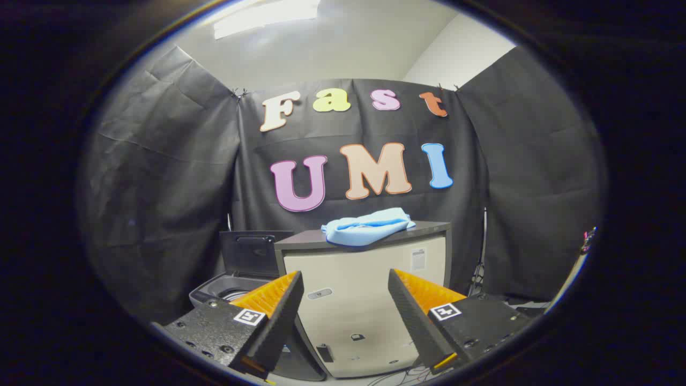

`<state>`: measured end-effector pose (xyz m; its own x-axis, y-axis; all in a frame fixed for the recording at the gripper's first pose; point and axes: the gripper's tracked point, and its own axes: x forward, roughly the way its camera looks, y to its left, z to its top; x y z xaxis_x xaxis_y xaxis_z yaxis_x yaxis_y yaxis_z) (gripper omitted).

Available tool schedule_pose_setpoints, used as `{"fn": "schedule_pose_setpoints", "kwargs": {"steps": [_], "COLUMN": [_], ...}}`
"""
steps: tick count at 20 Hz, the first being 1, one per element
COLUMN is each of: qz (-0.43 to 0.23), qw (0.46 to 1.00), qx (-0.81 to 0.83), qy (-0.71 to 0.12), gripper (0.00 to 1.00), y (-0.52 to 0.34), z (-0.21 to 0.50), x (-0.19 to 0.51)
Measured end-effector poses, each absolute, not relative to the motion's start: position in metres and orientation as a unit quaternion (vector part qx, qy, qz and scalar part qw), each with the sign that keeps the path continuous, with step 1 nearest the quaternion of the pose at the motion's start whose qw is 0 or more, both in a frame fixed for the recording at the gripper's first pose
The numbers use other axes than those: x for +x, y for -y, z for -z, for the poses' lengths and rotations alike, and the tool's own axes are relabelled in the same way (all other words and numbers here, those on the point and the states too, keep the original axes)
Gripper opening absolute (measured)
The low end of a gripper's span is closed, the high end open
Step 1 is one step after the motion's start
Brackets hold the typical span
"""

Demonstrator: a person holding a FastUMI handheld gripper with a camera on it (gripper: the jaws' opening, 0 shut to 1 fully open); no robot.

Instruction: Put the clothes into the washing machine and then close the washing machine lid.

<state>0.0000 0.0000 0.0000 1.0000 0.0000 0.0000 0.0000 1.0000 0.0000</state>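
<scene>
A light blue garment (367, 227) lies bunched on the dark top of a beige cabinet (370, 300), beyond and above my fingers. To the cabinet's left stands a small grey washing machine (222, 289) with its dark lid (252, 252) raised upright; part of the drum rim shows behind my left finger. My gripper (345, 284) is open, with a wide gap between the fingers and nothing held. It hovers in front of the cabinet's face, well short of the garment.
Black cloth walls close the booth behind and at both sides. Cables (399, 378) lie on the floor at the cabinet's foot, and a stand with wires (479, 268) rises to the cabinet's right.
</scene>
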Motion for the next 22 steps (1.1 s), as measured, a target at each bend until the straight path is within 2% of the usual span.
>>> {"fn": "schedule_pose_setpoints", "kwargs": {"steps": [14, 22], "qz": [0.011, 0.028], "qw": [1.000, 0.999], "qx": [-0.004, 0.015], "qy": [-0.012, -0.031], "gripper": [0.96, 0.96], "y": [-0.009, -0.005], "z": [0.000, -0.013], "x": [0.002, 0.037]}}
